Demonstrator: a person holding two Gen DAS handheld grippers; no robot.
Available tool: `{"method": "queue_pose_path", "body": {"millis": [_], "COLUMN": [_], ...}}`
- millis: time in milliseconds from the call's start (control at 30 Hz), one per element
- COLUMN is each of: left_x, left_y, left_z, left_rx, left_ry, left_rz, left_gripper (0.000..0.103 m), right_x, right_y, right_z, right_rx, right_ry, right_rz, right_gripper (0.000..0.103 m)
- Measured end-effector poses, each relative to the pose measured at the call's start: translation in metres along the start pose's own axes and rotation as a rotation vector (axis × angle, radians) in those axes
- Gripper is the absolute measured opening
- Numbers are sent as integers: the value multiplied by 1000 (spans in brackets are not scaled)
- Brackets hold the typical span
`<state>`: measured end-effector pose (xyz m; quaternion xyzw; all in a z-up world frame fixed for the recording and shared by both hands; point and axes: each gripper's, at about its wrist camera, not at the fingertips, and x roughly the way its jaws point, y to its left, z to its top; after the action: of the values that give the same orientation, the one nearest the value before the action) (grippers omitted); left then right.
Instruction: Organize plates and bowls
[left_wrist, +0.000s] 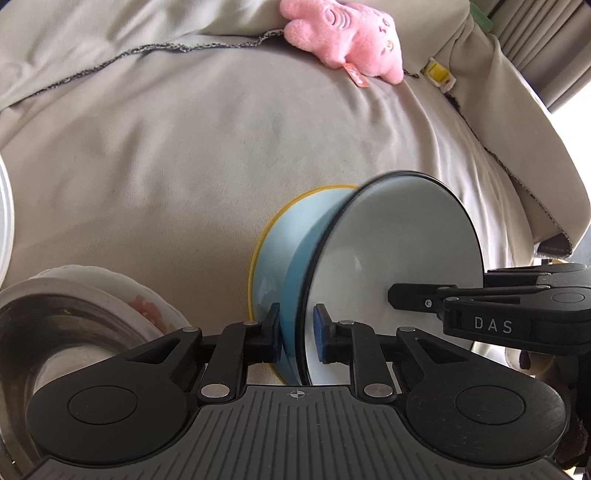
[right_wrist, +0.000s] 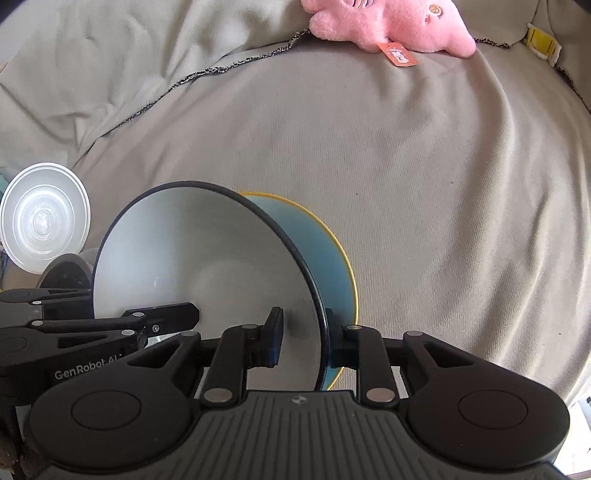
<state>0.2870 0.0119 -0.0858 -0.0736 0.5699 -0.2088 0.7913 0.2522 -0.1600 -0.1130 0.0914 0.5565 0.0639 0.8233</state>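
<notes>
Bowl (left_wrist: 399, 251), round, glossy white, black-rimmed, clamped by both tools.

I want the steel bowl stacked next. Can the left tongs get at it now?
Probably not yet: the left tongs are shut on the blue bowl's rim. The steel bowl sits close beside them, otherwise unblocked.

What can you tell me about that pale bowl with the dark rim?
The pale bowl is smooth and glossy, blue outside, whitish inside, with a thin dark rim. It is tipped on its side above the grey cloth, against a yellow-rimmed blue dish. The left claw and the right claw each straddle its rim.
</notes>
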Motion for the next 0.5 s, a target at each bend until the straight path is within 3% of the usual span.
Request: {"method": "queue_pose_path", "body": {"millis": [500], "left_x": [-13], "left_y": [-11], "left_z": [-2], "left_rx": [89], "left_ry": [-54], "left_rz": [77], "left_gripper": [21], "right_x": [-13], "right_y": [2], "right_z": [-2], "right_rx": [-22], "right_ry": [-35], "right_rz": [-27], "right_gripper": [23]}}
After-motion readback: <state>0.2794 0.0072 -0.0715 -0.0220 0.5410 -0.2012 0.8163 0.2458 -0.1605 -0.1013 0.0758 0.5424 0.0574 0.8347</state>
